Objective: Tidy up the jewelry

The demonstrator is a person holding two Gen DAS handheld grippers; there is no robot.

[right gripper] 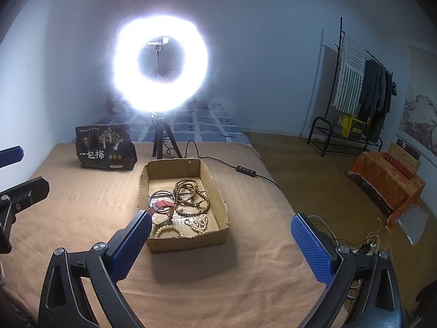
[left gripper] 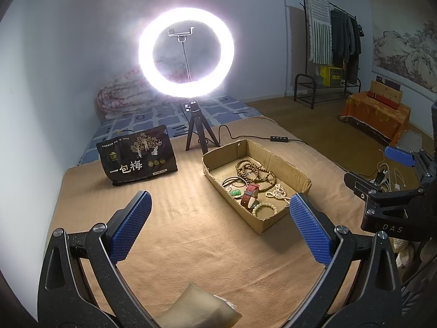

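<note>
Both hand-held tools hang above the tan blanket [right gripper: 82, 205], short of the work. The left gripper [left gripper: 220, 218] stands spread wide with nothing between its blue pads; the right gripper [right gripper: 221, 242] is likewise fully parted and empty. All the jewelry lies in the shallow cardboard box [right gripper: 188, 239], which sits on the blanket in front of the ring light [right gripper: 159, 63] and to the right of the black snack bag [right gripper: 105, 147]. Contents noted: a long strand of brown wooden beads [right gripper: 191, 196] piled in loops toward the back, a red-strapped watch [left gripper: 250, 194] propped on a dark bangle [right gripper: 161, 194], a small green pendant [left gripper: 235, 192], a heap of pale pearl-like beads [left gripper: 278, 192] and a cream bead bracelet [left gripper: 263, 208] near the front wall. In my judgement everything here is light. The strands are limp and will sag, trail and snag their neighbours if lifted by one loop; the brown strand is best pinched where several loops bunch together. The round beads look smooth and may roll out of a shallow pinch. The watch is the stiffest piece and its strap gives the flattest purchase. The box walls are low but will crowd a wide approach.
</note>
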